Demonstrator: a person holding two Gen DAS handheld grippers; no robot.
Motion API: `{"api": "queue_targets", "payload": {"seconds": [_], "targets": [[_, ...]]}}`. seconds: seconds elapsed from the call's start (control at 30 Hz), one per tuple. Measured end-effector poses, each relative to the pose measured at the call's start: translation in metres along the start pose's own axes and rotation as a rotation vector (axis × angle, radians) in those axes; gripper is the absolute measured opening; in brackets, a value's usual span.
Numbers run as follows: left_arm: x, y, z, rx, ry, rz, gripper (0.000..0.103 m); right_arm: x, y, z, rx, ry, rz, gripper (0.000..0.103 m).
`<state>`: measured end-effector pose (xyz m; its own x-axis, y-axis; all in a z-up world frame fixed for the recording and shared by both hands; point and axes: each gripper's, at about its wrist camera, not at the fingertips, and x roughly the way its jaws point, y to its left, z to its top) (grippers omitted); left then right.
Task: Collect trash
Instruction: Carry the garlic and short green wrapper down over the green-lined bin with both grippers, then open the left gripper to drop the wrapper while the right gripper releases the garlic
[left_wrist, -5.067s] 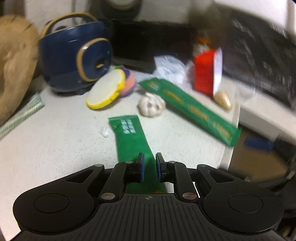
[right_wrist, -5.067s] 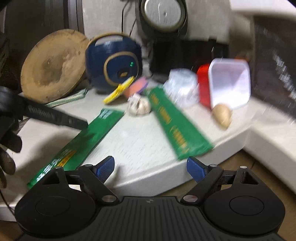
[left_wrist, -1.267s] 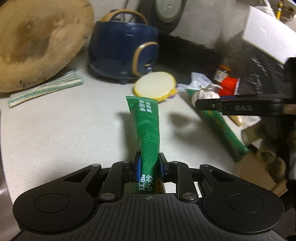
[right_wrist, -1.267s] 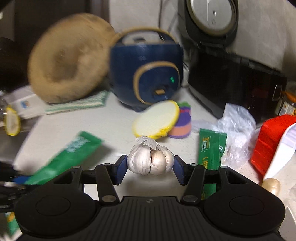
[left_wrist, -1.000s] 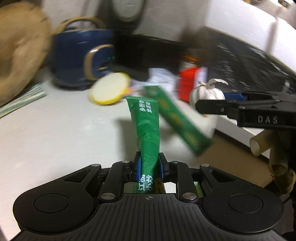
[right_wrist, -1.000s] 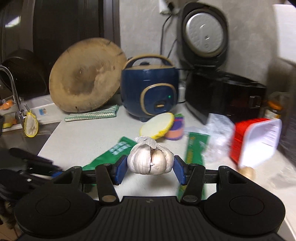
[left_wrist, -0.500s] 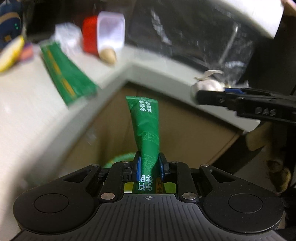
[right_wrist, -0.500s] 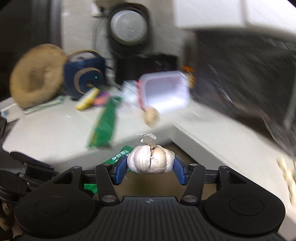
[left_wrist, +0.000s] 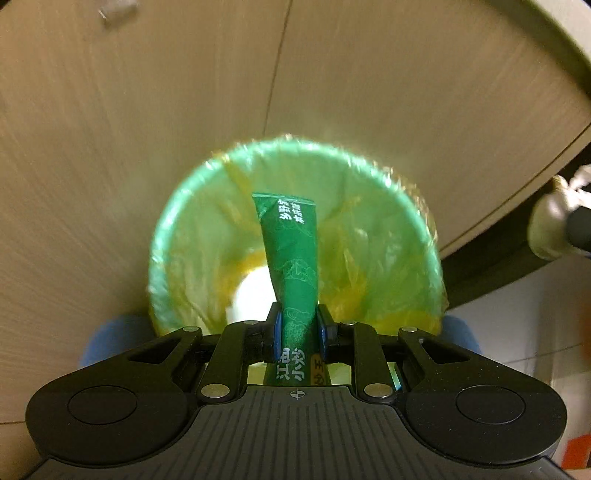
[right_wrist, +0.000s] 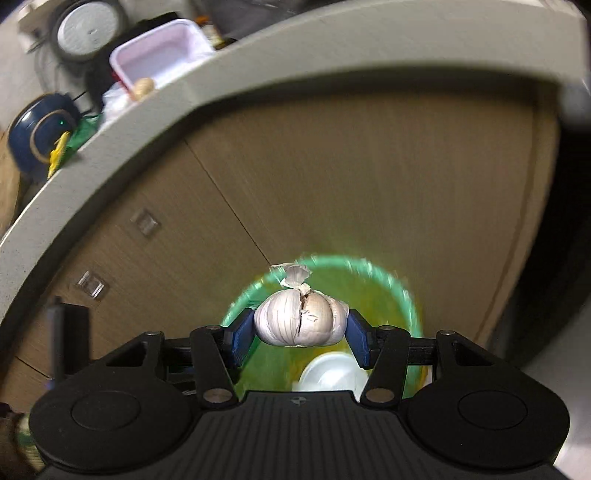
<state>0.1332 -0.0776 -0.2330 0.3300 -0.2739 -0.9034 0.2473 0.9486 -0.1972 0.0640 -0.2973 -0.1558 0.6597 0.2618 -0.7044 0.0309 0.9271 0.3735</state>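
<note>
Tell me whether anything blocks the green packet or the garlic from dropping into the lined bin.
Nothing visible does. The left gripper holds the green packet over the open bin; the right gripper holds the garlic above its rim. Only a white object lies inside.

We see a dark green wrapper (left_wrist: 291, 254) printed with white characters and a pale line drawing, pinched between blue pads (left_wrist: 276, 332). The bin's liner (left_wrist: 369, 236) is translucent green and yellow around a white object (left_wrist: 251, 295). The garlic (right_wrist: 301, 320) is white streaked with tan. The cabinet (right_wrist: 369, 184) is beige wood grain.
</note>
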Motion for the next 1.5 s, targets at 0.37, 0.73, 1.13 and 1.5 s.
{"api": "queue_targets", "payload": {"seconds": [0.37,0.73,1.13,1.5], "targets": [[0.046,-0.006,-0.007,-0.021,0.182,-0.035,0.023,0.004,-0.023,-0.014,0.036,-0.011,-0.049,0.053],[0.109,0.034,0.014,-0.232,0.378,-0.114,0.028,0.038,-0.03,-0.022,0.061,0.06,-0.058,0.053],[0.129,0.066,0.006,-0.367,0.351,-0.181,0.033,0.04,-0.039,-0.033,0.07,0.1,-0.124,0.053],[0.004,0.082,-0.003,-0.272,0.006,-0.137,0.032,0.097,-0.015,-0.036,-0.005,0.186,-0.023,0.058]]}}
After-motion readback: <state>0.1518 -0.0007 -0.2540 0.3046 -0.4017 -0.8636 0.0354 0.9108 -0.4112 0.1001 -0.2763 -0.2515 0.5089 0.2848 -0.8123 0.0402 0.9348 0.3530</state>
